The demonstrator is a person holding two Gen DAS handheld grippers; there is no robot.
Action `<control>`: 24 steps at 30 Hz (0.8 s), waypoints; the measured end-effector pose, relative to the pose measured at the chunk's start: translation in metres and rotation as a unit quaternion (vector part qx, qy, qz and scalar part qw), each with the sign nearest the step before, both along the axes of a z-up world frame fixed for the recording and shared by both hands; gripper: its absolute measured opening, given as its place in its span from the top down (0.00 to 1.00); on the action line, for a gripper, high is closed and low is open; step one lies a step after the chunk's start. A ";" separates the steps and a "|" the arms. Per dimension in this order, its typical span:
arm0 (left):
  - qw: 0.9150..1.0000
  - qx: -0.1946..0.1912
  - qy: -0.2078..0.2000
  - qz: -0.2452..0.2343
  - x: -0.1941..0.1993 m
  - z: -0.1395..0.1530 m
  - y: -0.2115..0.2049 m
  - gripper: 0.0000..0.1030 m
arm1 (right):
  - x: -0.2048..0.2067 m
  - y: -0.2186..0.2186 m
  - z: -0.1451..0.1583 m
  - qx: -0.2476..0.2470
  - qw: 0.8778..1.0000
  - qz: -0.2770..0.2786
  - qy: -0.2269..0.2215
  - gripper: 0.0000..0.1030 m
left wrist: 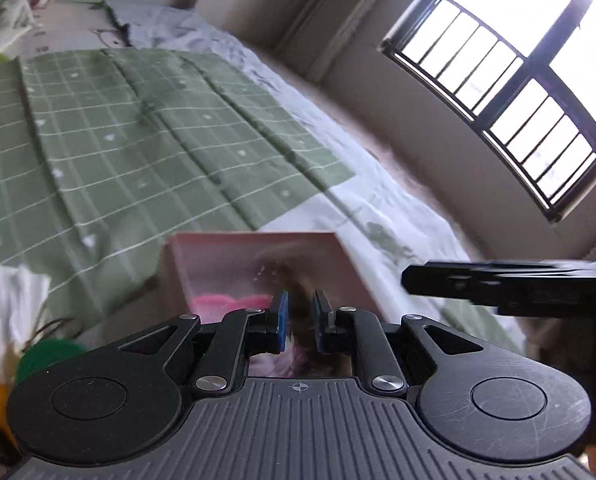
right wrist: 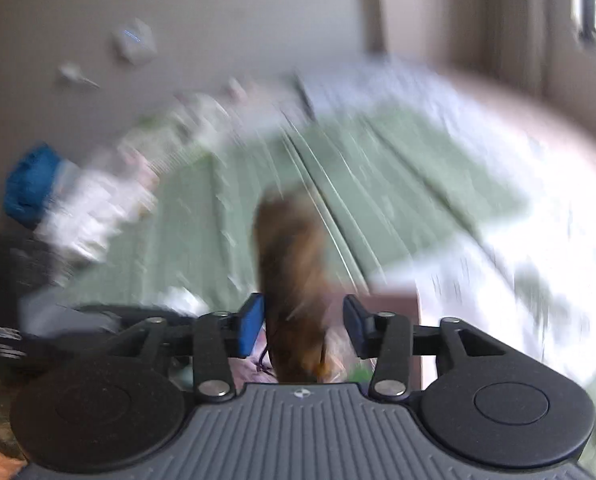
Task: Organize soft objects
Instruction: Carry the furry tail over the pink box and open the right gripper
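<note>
A pink box (left wrist: 258,256) lies on the bed with a pink soft thing (left wrist: 230,302) inside it. My left gripper (left wrist: 299,320) hovers at the box's near side, its blue pads a narrow gap apart, with a blurred brown furry thing (left wrist: 298,280) showing between and beyond them; I cannot tell if they grip it. My right gripper (right wrist: 303,326) is open, and a brown furry soft toy (right wrist: 294,280) hangs blurred between its jaws, touching neither pad clearly. The right gripper's arm also shows in the left wrist view (left wrist: 517,280).
A green checked blanket (left wrist: 138,140) covers the bed over a white sheet (left wrist: 397,216). A white and green soft toy (left wrist: 6,28) lies by the pillow. White, green and orange soft things (left wrist: 30,344) sit at left. A barred window (left wrist: 517,72) is at right.
</note>
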State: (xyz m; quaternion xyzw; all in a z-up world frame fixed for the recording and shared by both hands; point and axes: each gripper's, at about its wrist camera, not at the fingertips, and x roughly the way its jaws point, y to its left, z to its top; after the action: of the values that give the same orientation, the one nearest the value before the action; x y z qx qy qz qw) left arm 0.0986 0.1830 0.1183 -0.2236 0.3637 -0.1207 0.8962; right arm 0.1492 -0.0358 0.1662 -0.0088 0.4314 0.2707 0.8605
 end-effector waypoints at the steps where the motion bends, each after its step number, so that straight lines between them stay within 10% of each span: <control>1: 1.000 0.009 -0.007 -0.001 -0.011 0.000 0.004 0.86 | 0.003 -0.003 -0.014 0.002 1.000 -0.007 0.007 0.57; 8: 0.998 0.050 -0.030 0.017 -0.123 0.013 0.054 0.86 | -0.021 -0.017 -0.042 -0.005 1.000 -0.023 -0.016 0.55; 15: 0.983 0.056 -0.022 0.176 -0.223 -0.018 0.139 0.86 | -0.095 0.059 -0.034 -0.012 0.993 0.042 -0.107 0.39; 19: 0.969 -0.009 0.048 0.240 -0.227 -0.049 0.177 0.86 | -0.143 0.121 -0.070 -0.035 0.990 0.110 -0.084 0.41; 24: 0.969 0.019 0.087 0.231 -0.222 -0.054 0.180 0.86 | -0.180 0.199 -0.113 -0.104 0.970 0.189 -0.110 0.56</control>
State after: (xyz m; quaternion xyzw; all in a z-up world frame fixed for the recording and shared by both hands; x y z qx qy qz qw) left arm -0.1230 0.3628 0.0643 -0.2940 0.3808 0.1166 0.8689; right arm -0.0310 0.1627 0.0531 -0.2089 0.3507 0.3797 0.8302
